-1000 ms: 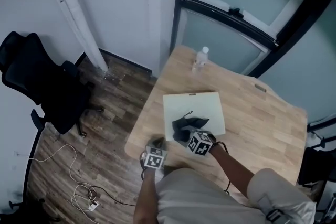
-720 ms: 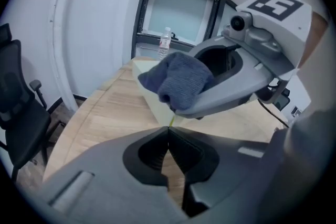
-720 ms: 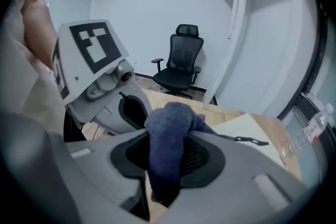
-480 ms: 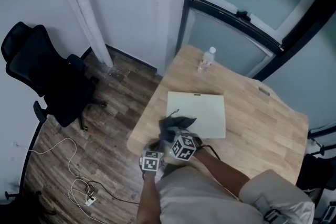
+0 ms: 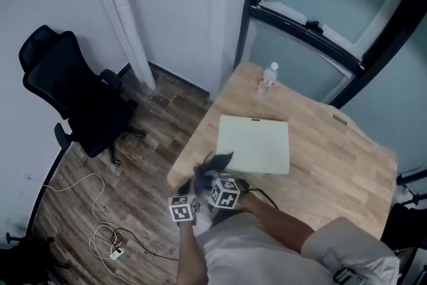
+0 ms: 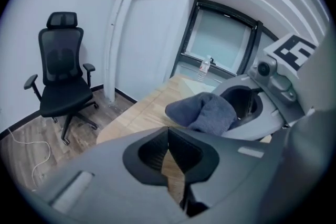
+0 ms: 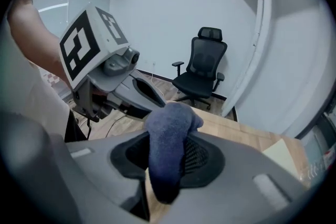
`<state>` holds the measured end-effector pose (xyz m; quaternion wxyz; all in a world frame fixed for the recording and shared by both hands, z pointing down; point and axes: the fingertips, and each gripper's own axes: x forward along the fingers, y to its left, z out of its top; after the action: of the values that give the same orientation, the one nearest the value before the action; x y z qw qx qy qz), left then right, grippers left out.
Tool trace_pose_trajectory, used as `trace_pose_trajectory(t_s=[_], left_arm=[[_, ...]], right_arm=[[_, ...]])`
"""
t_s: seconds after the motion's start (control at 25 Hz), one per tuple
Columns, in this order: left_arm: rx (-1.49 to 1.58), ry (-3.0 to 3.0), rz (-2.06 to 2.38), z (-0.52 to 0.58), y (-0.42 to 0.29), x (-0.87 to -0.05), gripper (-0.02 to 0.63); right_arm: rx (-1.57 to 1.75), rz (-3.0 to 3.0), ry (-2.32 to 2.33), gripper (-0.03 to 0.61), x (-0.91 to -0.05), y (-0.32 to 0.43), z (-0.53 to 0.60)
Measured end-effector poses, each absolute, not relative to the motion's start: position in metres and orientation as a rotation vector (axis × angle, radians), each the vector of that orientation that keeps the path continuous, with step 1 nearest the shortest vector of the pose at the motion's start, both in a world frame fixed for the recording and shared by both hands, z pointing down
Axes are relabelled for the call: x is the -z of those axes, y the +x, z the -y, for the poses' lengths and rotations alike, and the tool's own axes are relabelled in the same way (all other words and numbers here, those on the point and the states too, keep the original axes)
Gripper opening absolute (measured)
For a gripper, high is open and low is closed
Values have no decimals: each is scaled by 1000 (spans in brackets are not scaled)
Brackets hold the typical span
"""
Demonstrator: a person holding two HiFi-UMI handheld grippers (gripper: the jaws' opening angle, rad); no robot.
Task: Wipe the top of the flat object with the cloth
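Note:
A pale flat board (image 5: pixel 255 143) lies on the wooden table (image 5: pixel 333 163). In the head view my right gripper (image 5: pixel 208 175) is off the board's near-left corner, over the table's corner, shut on a dark blue-grey cloth (image 5: pixel 213 163). In the right gripper view the cloth (image 7: pixel 167 136) bulges up between the closed jaws of that gripper (image 7: pixel 167 160), and the board's edge (image 7: pixel 287 152) shows at the right. My left gripper (image 5: pixel 186 191) sits just left of the right one near the table's edge. In its own view the left gripper (image 6: pixel 168 132) is shut and empty, and the cloth (image 6: pixel 202 110) hangs ahead.
A clear plastic bottle (image 5: pixel 268 79) stands at the table's far corner by the window frame. A black office chair (image 5: pixel 80 97) stands on the wood floor to the left, with a white cable (image 5: pixel 100 223) nearby. A white pipe (image 5: pixel 123 17) runs down the wall.
My right gripper has carried the cloth left and toward me, off the board to the table's near-left corner. The left gripper stayed close beside it.

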<state>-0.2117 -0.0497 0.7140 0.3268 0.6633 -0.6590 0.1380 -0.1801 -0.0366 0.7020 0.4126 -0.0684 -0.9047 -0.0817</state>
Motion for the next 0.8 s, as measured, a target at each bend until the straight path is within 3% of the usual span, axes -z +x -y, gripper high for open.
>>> trace_pose_trajectory(t_s=[0.44, 0.64, 0.8], left_arm=[[-289, 1763, 1848, -1, -144, -681, 8], [-275, 1822, 1940, -41, -85, -637, 8], [-216, 1782, 1973, -65, -47, -603, 8]], right_arm=[[200, 2312, -64, 121, -673, -85, -25], [87, 2374, 214, 121, -635, -22, -7], [-205, 2444, 655, 121, -604, 25, 4]])
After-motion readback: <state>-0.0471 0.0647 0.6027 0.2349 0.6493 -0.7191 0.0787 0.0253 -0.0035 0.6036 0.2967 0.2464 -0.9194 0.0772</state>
